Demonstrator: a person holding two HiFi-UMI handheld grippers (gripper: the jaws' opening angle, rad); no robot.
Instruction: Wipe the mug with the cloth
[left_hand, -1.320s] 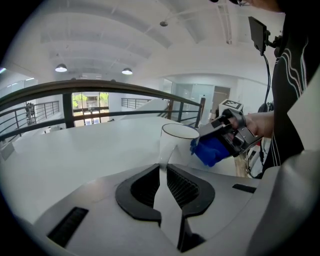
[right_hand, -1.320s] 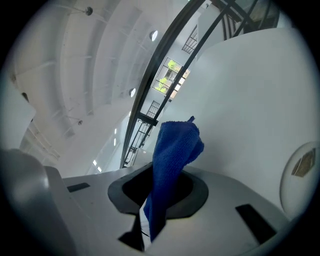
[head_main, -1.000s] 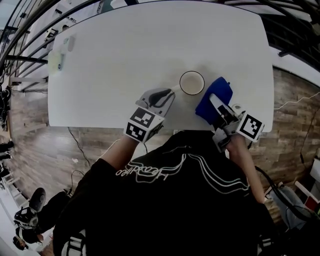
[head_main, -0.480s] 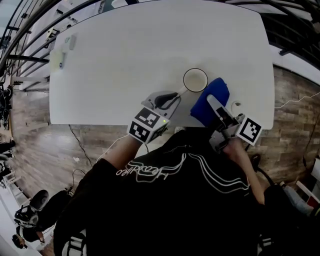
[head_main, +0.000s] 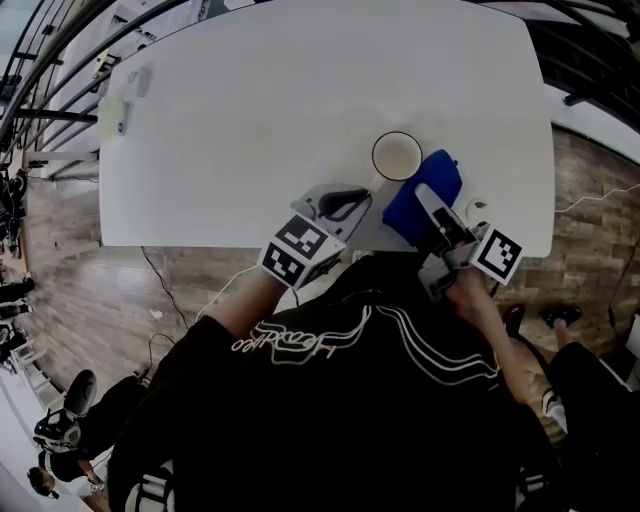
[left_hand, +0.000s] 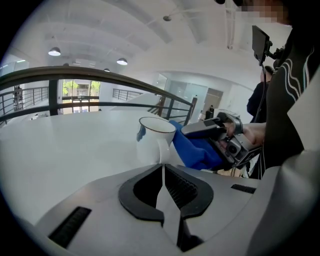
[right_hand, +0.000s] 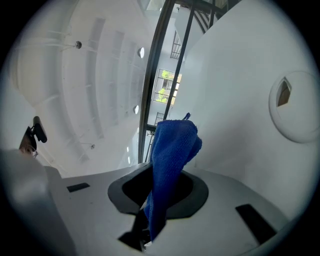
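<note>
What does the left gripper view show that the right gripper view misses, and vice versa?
Only the left gripper view shows the mug, its handle clamped in the left gripper, and the right gripper from outside. Only the right gripper view shows that gripper's jaws shut on the cloth, plus a round white disc on the table. Both show the blue cloth and the white table.
</note>
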